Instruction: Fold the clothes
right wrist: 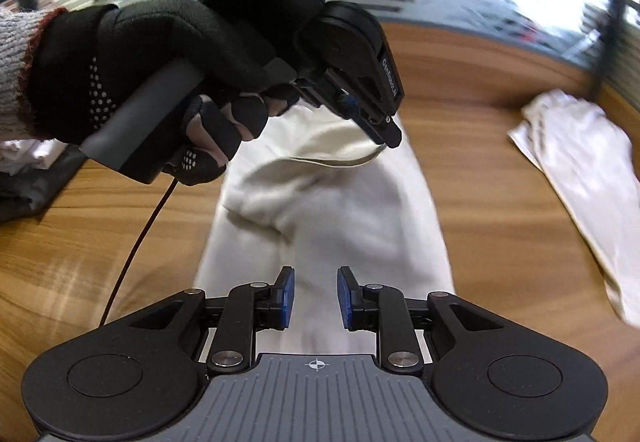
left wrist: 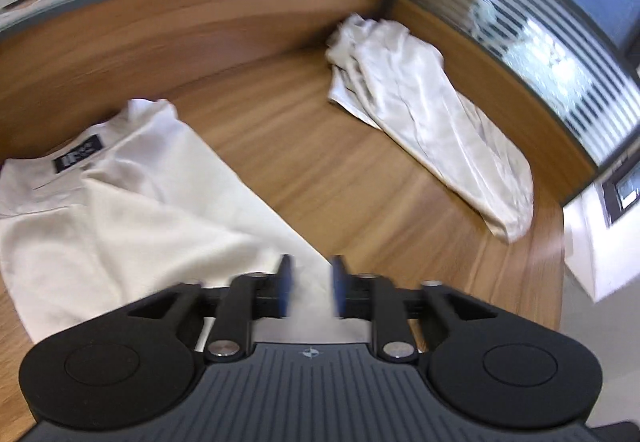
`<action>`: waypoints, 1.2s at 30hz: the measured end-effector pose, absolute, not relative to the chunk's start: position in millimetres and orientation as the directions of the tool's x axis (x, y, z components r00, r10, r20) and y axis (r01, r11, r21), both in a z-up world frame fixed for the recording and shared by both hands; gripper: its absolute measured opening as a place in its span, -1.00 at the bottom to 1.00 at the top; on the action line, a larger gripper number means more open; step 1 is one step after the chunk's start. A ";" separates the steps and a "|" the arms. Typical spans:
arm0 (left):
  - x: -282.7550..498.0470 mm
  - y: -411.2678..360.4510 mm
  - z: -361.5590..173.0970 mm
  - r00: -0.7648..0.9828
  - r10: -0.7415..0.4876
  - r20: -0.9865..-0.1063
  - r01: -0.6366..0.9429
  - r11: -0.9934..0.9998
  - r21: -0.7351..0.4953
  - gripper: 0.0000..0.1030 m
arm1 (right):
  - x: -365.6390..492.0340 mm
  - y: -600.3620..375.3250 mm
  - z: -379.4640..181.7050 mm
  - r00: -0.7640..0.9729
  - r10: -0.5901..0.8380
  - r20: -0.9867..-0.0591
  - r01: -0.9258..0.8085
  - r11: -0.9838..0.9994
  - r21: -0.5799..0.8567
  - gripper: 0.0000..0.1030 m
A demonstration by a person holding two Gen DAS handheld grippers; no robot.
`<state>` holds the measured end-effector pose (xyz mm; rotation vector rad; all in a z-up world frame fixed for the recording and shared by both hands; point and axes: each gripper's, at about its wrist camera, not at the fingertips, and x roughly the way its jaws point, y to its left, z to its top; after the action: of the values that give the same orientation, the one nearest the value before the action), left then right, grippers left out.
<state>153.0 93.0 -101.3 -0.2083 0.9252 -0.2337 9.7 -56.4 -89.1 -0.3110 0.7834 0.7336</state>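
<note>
A white garment (left wrist: 140, 210) with a black neck label (left wrist: 78, 158) lies partly folded on the wooden table (left wrist: 320, 162). My left gripper (left wrist: 312, 290) hovers over its right edge, open, with cloth showing below the gap but not pinched. In the right wrist view the same garment (right wrist: 340, 210) runs away from me as a long strip with a fold of cloth bunched on top. My right gripper (right wrist: 316, 298) stands open above its near end. A gloved hand (right wrist: 140, 82) holds the left gripper (right wrist: 390, 136) just over the far fold.
A second cream garment (left wrist: 420, 114) lies crumpled at the back right (right wrist: 580, 162). Dark and white clothes (right wrist: 24, 186) are piled at the left. A thin cable (right wrist: 136, 242) hangs from the left handle. A raised wooden rim and striped glass (left wrist: 560, 62) bound the table.
</note>
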 end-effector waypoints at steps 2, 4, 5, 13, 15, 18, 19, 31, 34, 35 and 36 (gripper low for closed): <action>144.1 83.8 -101.9 0.590 -0.288 -0.755 0.146 0.957 -0.251 -0.22 | 5.3 -65.9 -88.9 0.489 0.462 -0.740 -0.681 0.733 0.008 -0.50; 130.6 83.1 -102.8 0.596 -0.291 -0.749 0.163 0.957 -0.242 -0.15 | 2.2 -74.4 -87.6 0.497 0.447 -0.744 -0.664 0.748 0.006 -0.50; 123.8 82.9 -103.2 0.598 -0.292 -0.746 0.171 0.956 -0.237 -0.15 | 0.8 -78.6 -86.8 0.501 0.440 -0.745 -0.656 0.754 0.005 -0.50; 77.7 117.8 -113.6 0.624 -0.161 -0.764 0.107 0.987 -0.121 -0.16 | -3.3 -102.0 -82.1 0.513 0.418 -0.750 -0.598 0.801 0.037 -0.49; 73.3 128.8 -115.5 0.629 -0.139 -0.765 0.074 0.990 -0.119 -0.16 | -4.7 -104.8 -82.4 0.512 0.414 -0.753 -0.586 0.809 0.046 -0.49; 66.8 145.1 -118.5 0.634 -0.105 -0.766 0.025 0.993 -0.116 -0.16 | -7.4 -106.1 -84.1 0.506 0.407 -0.760 -0.581 0.812 0.048 -0.49; 65.8 148.1 -120.9 0.629 -0.105 -0.770 0.019 0.993 -0.120 -0.16 | -8.7 -105.5 -84.6 0.506 0.404 -0.762 -0.582 0.812 0.044 -0.49; 49.7 167.3 -134.3 0.624 -0.160 -0.765 -0.045 0.970 -0.240 -0.98 | 3.5 -65.8 -79.4 0.517 0.460 -0.722 -0.627 0.778 0.047 -0.51; 45.6 170.1 -123.4 0.650 -0.173 -0.740 -0.058 0.960 -0.275 -0.98 | 19.5 -50.1 -78.9 0.525 0.481 -0.702 -0.637 0.769 0.051 -0.69; 45.2 169.2 -120.0 0.655 -0.173 -0.736 -0.059 0.959 -0.278 -0.98 | 26.4 -44.1 -79.8 0.526 0.487 -0.697 -0.641 0.766 0.051 -0.76; 44.8 168.3 -116.6 0.659 -0.173 -0.732 -0.060 0.958 -0.280 -0.98 | 33.9 -37.7 -81.1 0.526 0.491 -0.695 -0.646 0.762 0.049 -0.76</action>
<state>44.8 168.3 -116.6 -0.2921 0.8515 -0.0651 33.9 -37.7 -81.1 -0.2260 0.7539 0.6868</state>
